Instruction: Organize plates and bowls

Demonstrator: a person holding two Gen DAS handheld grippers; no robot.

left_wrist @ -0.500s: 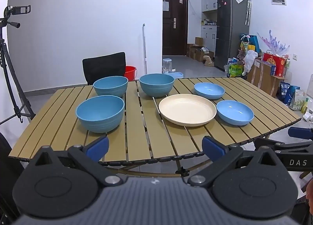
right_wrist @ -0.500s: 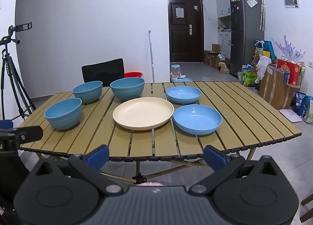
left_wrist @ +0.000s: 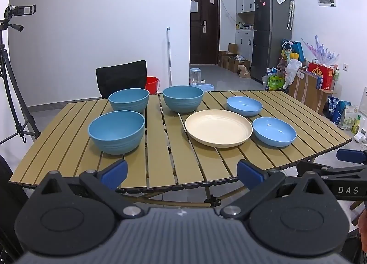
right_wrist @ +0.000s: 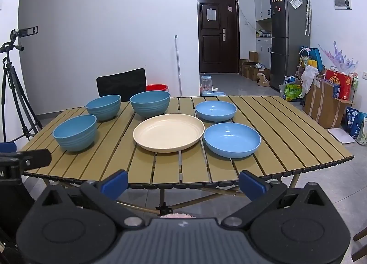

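On the slatted table (left_wrist: 160, 163) (right_wrist: 286, 130) stand three deep blue bowls: a near left bowl (left_wrist: 117, 132) (right_wrist: 75, 132), a far left bowl (left_wrist: 129, 100) (right_wrist: 103, 106) and a far middle bowl (left_wrist: 182, 98) (right_wrist: 150, 103). A cream plate (left_wrist: 218, 130) (right_wrist: 168, 132) lies in the middle. Two shallow blue plates sit to its right, the far plate (left_wrist: 244, 105) (right_wrist: 215, 110) and the near plate (left_wrist: 274, 131) (right_wrist: 232, 139). My left gripper (left_wrist: 182, 173) and right gripper (right_wrist: 183, 180) hover open and empty in front of the table's near edge.
A black chair (left_wrist: 121, 78) stands behind the table, with a red bucket (left_wrist: 152, 85) beside it. A tripod (left_wrist: 11, 80) stands at the left. A fridge (right_wrist: 289, 39), boxes and bags line the right wall. A dark door (right_wrist: 218, 34) is at the back.
Both grippers have stayed almost still; the table looks marginally nearer in the left wrist view. Nothing on the table has moved.
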